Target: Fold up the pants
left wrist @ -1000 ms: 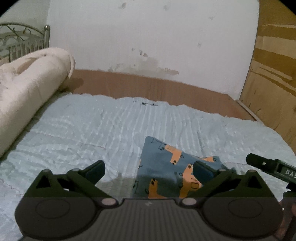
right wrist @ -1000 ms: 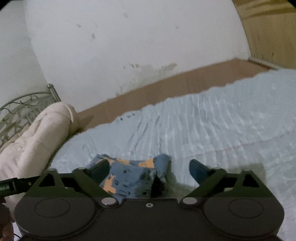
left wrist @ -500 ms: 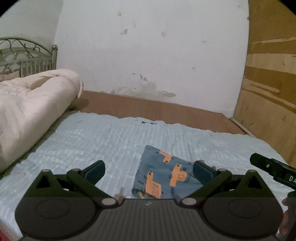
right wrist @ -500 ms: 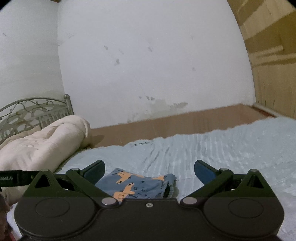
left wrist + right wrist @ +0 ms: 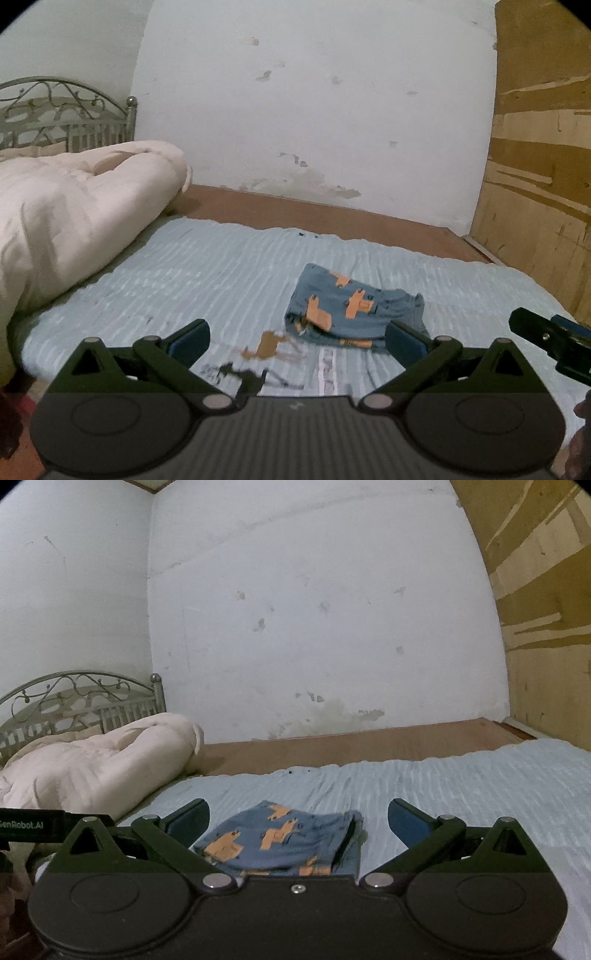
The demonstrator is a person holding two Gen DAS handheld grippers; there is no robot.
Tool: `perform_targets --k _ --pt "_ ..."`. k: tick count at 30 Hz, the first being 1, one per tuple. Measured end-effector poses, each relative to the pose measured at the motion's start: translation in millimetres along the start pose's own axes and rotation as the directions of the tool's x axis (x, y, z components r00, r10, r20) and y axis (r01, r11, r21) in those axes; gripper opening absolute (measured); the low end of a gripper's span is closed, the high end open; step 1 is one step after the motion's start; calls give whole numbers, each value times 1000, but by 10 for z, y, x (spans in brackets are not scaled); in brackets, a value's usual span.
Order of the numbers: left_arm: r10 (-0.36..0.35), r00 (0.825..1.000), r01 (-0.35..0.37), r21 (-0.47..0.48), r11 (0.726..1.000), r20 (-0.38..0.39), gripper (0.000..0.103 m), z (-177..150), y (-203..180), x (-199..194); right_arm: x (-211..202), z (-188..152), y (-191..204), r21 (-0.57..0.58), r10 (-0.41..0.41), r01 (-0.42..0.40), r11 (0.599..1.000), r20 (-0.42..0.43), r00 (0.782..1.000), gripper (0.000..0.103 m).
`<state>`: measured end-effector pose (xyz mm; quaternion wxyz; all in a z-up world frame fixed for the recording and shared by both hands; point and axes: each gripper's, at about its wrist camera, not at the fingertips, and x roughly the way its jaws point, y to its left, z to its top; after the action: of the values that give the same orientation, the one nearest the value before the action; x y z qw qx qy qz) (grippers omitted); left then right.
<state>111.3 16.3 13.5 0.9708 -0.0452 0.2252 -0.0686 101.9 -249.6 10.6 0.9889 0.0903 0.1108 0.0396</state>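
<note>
both grippers have pulled back and up from the bed over the last second, so the small blue pants with orange blocky prints [image 5: 351, 310] now sit farther out ahead of them instead of right under the fingers. nearest, the left gripper [image 5: 297, 341] stands with its jaws wide apart and nothing between them; the right gripper [image 5: 298, 821] is likewise spread wide and empty, and its dark body also pokes in at the right edge of the left wrist view. just beyond the fingertips the pants lie as a compact, layered rectangle on the pale blue ribbed bedspread [image 5: 207, 273], touched by neither tool. farther left, a rolled cream quilt [image 5: 74, 206] rests along the mattress edge, with a grey metal headboard [image 5: 81, 701] behind it and the stained white wall [image 5: 314, 627] at the back. judging by the neat bundle and the retreat, the folding looks finished, or very nearly so.
</note>
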Motion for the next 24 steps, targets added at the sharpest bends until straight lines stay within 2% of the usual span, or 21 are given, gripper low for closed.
perform_targets --k 11,24 --pt "19 998 -21 -35 999 -53 102 -412 125 -216 -460 -352 109 7 -12 13 1000 -55 998 102" --pt "38 997 -42 -49 998 -69 102 -473 150 -229 -482 -456 148 -13 -1 0 1000 -85 996 102"
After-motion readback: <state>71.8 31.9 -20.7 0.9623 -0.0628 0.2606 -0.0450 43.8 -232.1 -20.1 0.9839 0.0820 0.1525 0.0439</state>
